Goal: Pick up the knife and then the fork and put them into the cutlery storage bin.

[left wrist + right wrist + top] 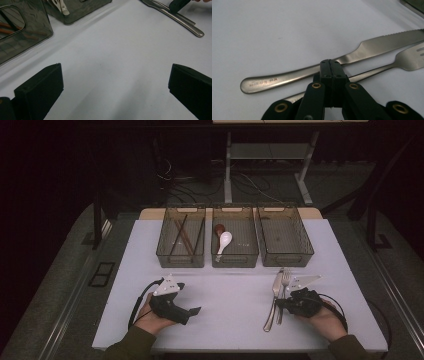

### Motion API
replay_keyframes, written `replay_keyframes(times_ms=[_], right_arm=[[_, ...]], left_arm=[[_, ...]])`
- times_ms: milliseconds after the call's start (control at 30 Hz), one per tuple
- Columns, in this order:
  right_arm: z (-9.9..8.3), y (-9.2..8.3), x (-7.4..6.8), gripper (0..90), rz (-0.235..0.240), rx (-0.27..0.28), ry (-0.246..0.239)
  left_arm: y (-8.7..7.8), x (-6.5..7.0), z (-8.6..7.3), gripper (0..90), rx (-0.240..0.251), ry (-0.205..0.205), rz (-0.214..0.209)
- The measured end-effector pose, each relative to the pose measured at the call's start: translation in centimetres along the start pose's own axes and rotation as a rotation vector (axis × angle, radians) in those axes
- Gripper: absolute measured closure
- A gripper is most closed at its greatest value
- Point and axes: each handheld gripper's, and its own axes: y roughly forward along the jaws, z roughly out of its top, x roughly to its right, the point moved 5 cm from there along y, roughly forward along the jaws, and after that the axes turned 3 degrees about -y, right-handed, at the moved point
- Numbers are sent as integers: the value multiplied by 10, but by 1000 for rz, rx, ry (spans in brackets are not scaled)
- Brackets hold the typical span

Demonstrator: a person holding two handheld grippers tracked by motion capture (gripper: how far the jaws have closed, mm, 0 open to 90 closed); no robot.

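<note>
Evidently sorting is intended: right claw (331, 65) clenched, nothing grasped, tips set against knife (312, 71) beside fork (384, 66) on counter (230, 300), below empty bin (284, 237). Left claw (115, 87) released, held idle.

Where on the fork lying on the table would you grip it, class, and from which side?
Grip the fork at mid-handle, from above, jaws spanning its narrow width. It lies flat with the knife close on its left, so keep clear of that side; the right gripper rests beside it.
</note>
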Motion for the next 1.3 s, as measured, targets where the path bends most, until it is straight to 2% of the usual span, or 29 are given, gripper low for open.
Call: replay_keyframes(times_ms=[500, 567, 867, 1300], right_arm=[[-13, -9, -1, 900, -39, -61, -13], [-15, -11, 1, 900, -46, -63, -3], [-30, -26, 19, 900, -85, -94, 47], [-43, -39, 45, 900, -155, -127, 75]], left_arm=[[1, 1, -1, 0, -11, 10, -2], [0, 1, -1, 0, -11, 10, -2], [0, 1, -1, 0, -12, 11, -4], [0, 2, 0, 0, -9, 11, -9]])
